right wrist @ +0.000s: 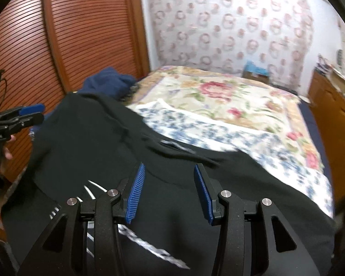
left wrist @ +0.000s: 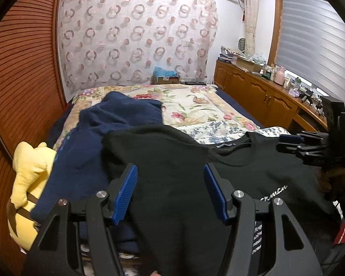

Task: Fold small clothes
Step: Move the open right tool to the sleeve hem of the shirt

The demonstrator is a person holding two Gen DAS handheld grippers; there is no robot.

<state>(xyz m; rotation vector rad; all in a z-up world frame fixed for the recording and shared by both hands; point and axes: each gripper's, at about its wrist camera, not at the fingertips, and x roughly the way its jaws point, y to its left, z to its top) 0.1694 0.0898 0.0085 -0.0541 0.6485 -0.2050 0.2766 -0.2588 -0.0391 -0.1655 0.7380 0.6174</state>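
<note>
Two shirts — black shirt, navy shirt

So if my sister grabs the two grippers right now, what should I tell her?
Left gripper: open, holding nothing, over the left part of the black shirt.
Right gripper: open, holding nothing, over the shirt near its collar.
The shirt lies spread on the bed, print up, not folded yet.
A navy garment sits crumpled to its left, with a yellow plush toy beside that.
Done: nothing folded that I can see.
Left: fold the black shirt, then probably the navy one.
</note>
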